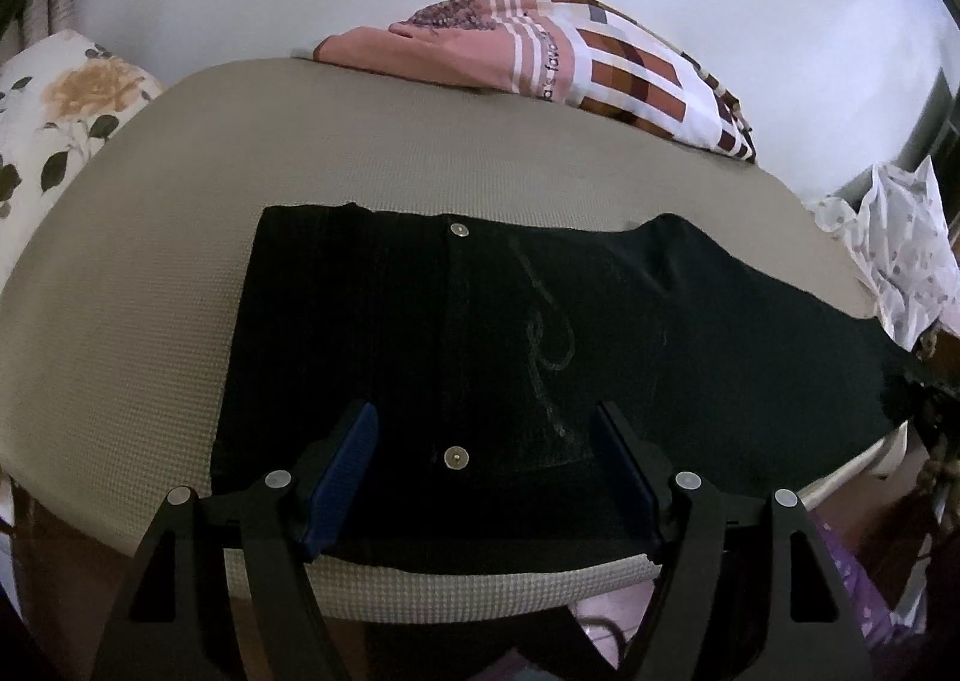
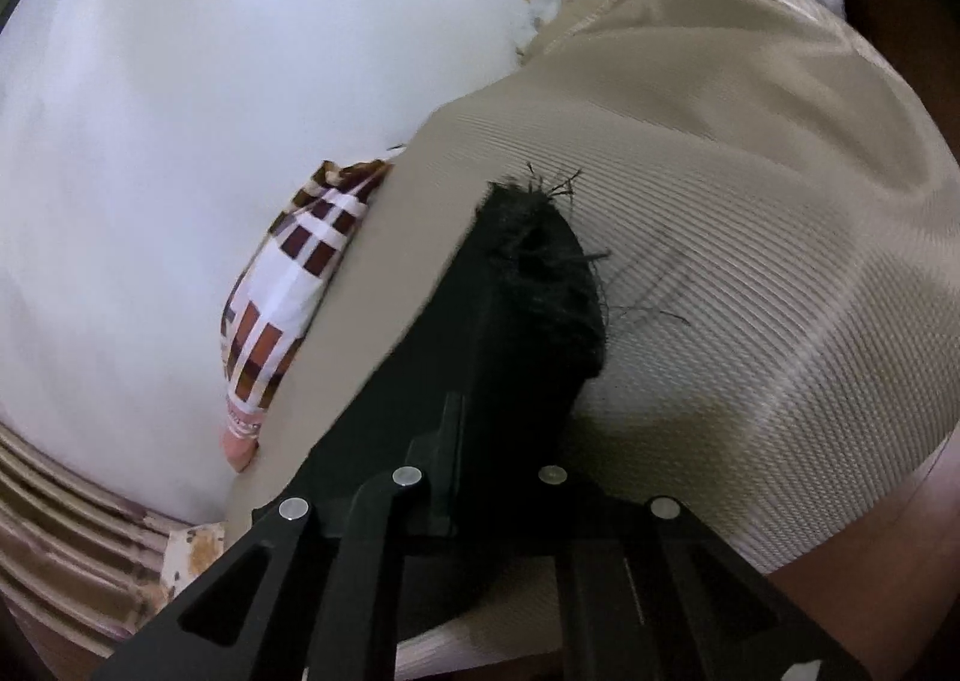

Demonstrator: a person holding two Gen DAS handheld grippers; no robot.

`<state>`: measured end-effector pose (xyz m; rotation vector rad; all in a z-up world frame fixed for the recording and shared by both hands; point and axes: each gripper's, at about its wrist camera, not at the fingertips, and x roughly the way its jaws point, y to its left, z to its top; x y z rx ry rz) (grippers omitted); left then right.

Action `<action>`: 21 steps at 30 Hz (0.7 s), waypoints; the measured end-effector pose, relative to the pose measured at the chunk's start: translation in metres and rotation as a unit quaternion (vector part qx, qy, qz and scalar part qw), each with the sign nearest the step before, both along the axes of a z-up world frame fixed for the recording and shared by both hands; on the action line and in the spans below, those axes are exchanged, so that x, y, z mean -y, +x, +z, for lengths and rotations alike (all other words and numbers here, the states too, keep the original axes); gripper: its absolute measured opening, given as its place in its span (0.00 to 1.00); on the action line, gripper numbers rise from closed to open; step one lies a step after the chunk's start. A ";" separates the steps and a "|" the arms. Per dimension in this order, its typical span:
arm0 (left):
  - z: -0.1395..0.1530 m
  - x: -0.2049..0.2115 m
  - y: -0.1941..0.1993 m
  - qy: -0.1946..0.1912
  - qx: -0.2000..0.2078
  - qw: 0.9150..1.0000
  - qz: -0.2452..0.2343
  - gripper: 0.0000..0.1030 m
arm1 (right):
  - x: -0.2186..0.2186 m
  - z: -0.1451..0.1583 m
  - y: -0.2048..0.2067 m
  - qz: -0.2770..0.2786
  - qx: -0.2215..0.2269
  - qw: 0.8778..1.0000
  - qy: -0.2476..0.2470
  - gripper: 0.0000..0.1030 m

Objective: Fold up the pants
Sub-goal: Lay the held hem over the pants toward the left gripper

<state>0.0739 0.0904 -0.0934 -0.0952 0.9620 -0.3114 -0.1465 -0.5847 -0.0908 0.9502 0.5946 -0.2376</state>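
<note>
We note the black pants [image 1: 540,333] lying flat across the beige mattress [image 1: 150,273], waist end near the left side with two metal buttons showing, one leg running off to the right, its frayed hem [image 2: 540,237] with loose threads resting on the mattress.

Only readable bit I can spot is on the pink cloth [image 1: 480,51] at the back of the bed, left wrist view: sideways dark lettering on a white stripe, looks like "...s favo...", cut off at both ends. Right wrist view is too blurry to read any text.
</note>
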 end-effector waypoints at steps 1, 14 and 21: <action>0.001 0.000 0.000 -0.001 0.001 1.000 0.000 0.71 | -0.004 0.005 0.003 0.006 0.003 1.000 -0.004 0.07; 0.007 0.032 -0.010 0.010 0.014 0.999 -0.037 0.71 | -0.092 0.051 0.067 0.129 0.033 0.991 -0.030 0.08; 0.004 0.038 -0.011 0.038 0.021 0.999 -0.027 0.71 | -0.125 0.044 0.087 0.169 0.026 0.985 -0.018 0.08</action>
